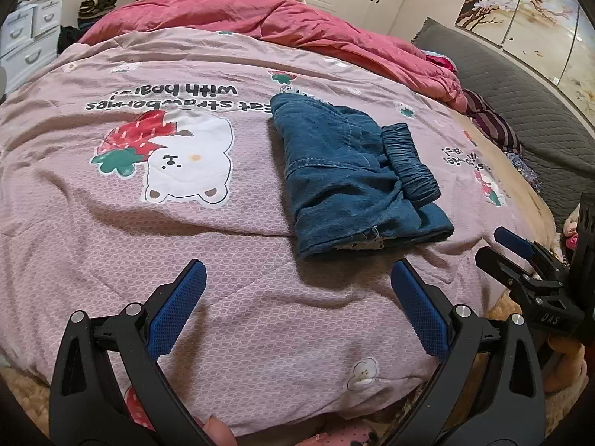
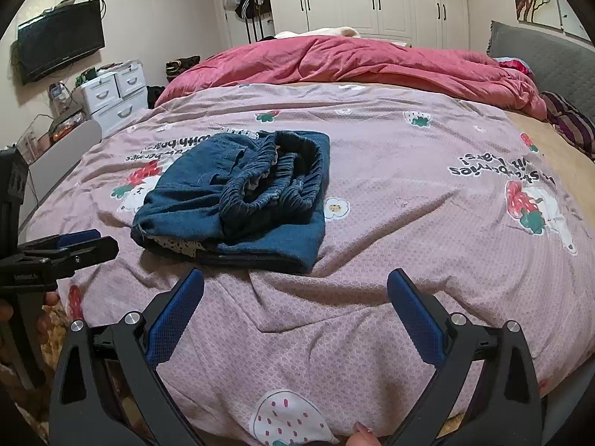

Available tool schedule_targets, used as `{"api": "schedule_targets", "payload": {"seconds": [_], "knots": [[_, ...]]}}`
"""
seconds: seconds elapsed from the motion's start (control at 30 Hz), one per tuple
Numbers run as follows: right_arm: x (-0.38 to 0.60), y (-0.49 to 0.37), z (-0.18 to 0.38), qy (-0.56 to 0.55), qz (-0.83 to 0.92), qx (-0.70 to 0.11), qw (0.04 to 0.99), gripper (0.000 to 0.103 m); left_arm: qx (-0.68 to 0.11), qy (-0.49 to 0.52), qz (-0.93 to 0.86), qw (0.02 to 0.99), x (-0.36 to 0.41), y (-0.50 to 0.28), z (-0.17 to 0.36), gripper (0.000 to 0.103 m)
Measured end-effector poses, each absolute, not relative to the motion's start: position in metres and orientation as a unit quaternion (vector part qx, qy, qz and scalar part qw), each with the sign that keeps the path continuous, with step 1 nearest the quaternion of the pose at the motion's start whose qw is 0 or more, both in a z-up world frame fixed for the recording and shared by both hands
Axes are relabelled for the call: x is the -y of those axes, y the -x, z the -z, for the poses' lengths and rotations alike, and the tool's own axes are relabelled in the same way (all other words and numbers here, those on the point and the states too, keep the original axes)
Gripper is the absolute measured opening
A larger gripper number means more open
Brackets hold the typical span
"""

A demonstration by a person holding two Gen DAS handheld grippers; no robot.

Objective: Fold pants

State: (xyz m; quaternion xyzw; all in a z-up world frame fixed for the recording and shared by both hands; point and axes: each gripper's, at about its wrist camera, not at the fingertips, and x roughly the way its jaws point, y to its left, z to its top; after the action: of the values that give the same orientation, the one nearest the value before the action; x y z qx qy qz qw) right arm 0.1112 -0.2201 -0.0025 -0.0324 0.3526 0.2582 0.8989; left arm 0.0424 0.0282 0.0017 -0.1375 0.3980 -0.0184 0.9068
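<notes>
We see the blue pants [image 1: 353, 174] folded into a compact bundle on the pink bedspread [image 1: 223, 260], elastic waistband on top, our left gripper [image 1: 297, 297] spread wide and empty just short of them, our right gripper [image 2: 295, 304] likewise gaping, red quilt [image 2: 353, 59] heaped beyond

folded pants [image 2: 238, 193] on bedspread [image 2: 409, 223], right tool [image 2: 295, 290] apparently empty

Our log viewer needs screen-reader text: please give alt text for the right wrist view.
Folded blue pants lie on a pink strawberry-print quilt, waistband up. The open right gripper hovers empty before them.
</notes>
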Motion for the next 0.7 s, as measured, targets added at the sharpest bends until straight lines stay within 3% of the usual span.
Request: {"api": "schedule_targets", "payload": {"seconds": [0.7], "knots": [[0.2185, -0.1128, 0.0055, 0.035, -0.253, -0.359, 0.898, 0.098, -0.403, 0.136, 0.017, 0.905, -0.0278, -0.0433, -0.0012, 0.093]]}}
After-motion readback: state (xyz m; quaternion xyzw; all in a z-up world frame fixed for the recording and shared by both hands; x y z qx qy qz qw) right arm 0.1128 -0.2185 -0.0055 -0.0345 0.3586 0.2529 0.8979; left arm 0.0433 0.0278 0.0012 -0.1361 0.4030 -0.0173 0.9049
